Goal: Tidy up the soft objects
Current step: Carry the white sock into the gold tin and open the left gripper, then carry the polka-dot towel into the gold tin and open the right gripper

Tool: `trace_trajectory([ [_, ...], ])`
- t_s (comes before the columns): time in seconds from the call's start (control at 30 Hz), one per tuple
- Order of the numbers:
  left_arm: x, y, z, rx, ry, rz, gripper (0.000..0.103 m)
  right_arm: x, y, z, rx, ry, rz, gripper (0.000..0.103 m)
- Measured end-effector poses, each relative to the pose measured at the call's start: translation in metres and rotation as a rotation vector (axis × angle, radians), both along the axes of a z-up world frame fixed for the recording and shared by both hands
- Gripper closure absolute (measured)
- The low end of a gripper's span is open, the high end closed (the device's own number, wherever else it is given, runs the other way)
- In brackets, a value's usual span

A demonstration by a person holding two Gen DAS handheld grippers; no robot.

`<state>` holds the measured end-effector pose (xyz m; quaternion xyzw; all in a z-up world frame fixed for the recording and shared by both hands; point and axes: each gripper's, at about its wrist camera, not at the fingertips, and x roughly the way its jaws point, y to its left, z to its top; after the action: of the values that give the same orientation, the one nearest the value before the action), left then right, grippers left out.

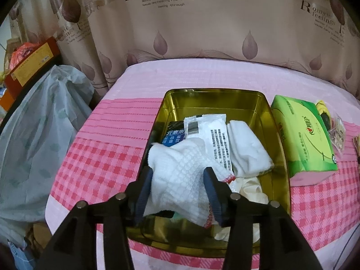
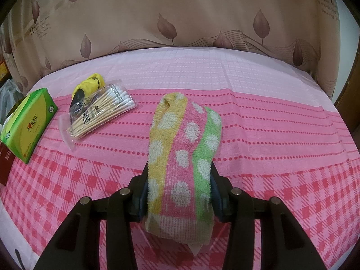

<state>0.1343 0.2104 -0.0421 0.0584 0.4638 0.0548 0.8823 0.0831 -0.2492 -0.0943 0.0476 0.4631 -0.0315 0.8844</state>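
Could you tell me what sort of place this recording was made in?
Probably a home, perhaps a bedroom: a pink checked cloth covers the surface, a leaf-print curtain hangs behind it, and a plastic bag and boxes are piled beside it.

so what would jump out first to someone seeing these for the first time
Probably the striped, dotted towel in yellow, pink and green, clamped in the right gripper above the pink checked cloth. Next, the gold tin, crowded with packets and white cloths, where the left gripper stands around a white waffle cloth. A green tissue pack lies beside the tin.
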Motion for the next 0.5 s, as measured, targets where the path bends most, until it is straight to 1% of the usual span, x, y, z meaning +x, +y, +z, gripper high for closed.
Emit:
trace_trajectory([
  [0.1, -0.005, -0.003, 0.002, 0.019, -0.017, 0.009, 0.051, 0.000, -0.001, 0.000, -0.003, 0.000, 0.001, 0.060],
  [0.23, -0.014, -0.005, 0.006, 0.021, -0.043, 0.012, 0.051, 0.000, -0.002, 0.000, -0.003, 0.000, 0.002, 0.060],
  [0.33, -0.025, -0.005, 0.015, 0.033, -0.092, 0.016, 0.050, 0.001, -0.001, 0.000, -0.012, 0.000, 0.003, 0.060],
  [0.5, -0.040, -0.002, 0.032, 0.018, -0.164, 0.030, 0.045, 0.000, 0.000, 0.002, -0.028, -0.004, 0.003, 0.063],
])
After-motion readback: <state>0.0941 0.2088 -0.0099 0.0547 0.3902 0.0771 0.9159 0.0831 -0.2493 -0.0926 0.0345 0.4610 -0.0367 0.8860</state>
